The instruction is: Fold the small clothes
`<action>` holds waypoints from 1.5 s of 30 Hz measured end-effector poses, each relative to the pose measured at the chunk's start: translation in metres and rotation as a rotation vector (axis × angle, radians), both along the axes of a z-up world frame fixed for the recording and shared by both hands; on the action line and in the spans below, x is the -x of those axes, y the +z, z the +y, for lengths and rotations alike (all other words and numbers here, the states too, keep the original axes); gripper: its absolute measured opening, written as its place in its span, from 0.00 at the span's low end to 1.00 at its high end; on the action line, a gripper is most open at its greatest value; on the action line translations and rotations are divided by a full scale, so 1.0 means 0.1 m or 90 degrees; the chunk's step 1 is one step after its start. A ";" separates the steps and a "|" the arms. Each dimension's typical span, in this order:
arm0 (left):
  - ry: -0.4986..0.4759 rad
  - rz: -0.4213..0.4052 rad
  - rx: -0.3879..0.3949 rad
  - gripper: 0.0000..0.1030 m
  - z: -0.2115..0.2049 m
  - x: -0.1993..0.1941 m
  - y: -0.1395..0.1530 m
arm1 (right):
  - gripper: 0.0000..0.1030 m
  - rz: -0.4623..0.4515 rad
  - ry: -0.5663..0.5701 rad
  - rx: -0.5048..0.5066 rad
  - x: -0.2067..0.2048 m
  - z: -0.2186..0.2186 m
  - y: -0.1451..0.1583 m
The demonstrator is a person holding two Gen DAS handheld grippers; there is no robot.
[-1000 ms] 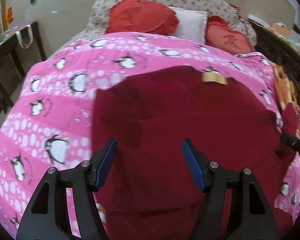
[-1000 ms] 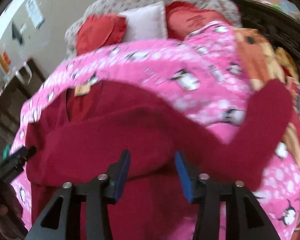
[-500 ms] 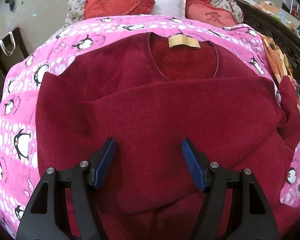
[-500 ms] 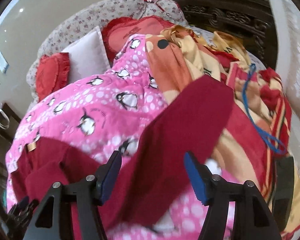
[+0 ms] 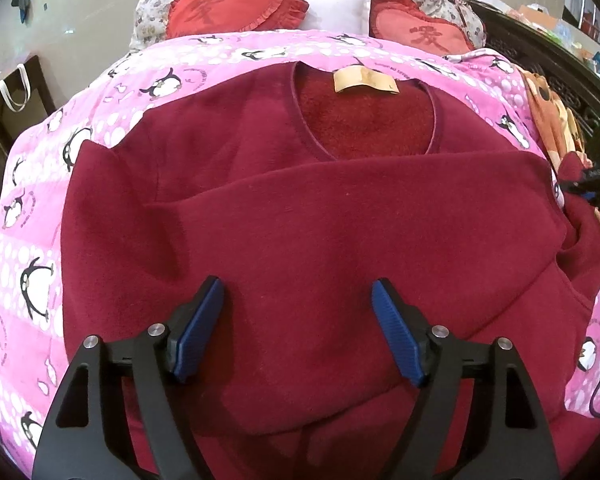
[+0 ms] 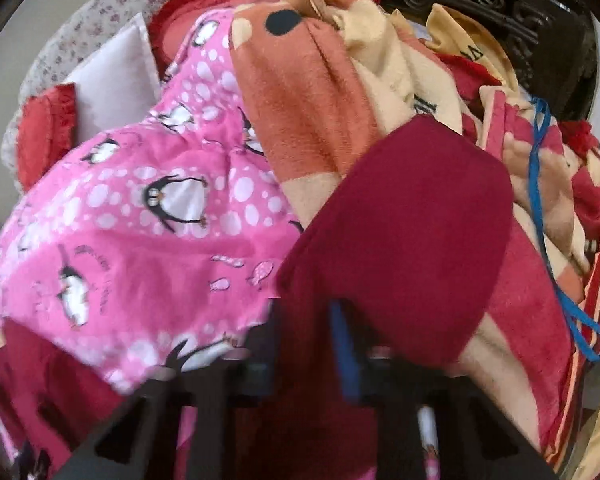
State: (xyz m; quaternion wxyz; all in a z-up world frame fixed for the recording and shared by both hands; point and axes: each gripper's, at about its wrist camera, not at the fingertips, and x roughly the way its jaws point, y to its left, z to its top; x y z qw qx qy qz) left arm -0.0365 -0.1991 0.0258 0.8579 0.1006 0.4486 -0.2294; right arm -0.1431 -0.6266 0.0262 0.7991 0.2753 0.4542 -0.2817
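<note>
Bedding comes first: a pink penguin quilt [image 5: 100,128] covers the bed, lying under and around both grippers. Ahead of the left gripper [image 5: 296,320] the dark red sweater [image 5: 300,220] lies flat on that quilt, one sleeve folded across its chest, collar and tan label [image 5: 364,80] at the far end. Its jaws are opening, spread wide over the fabric with nothing pinched. The right gripper [image 6: 312,344], blurred, has its jaws pressed together on the sweater's other sleeve [image 6: 412,232], which stretches ahead over an orange blanket [image 6: 308,92].
</note>
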 end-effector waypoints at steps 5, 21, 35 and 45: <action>0.008 0.007 0.025 0.75 0.16 -0.04 0.16 | 0.09 -0.120 0.043 -0.024 0.28 0.18 0.51; 0.142 0.009 0.142 0.75 1.32 -0.29 0.64 | 0.46 -0.139 0.588 -0.029 -0.34 3.19 0.82; 0.070 0.028 0.104 0.75 0.86 -0.34 0.44 | 0.53 -0.132 0.409 -0.065 0.22 2.38 0.61; 0.091 0.058 0.034 0.43 0.62 -0.56 0.12 | 0.53 -0.139 0.342 -0.098 0.56 2.02 0.47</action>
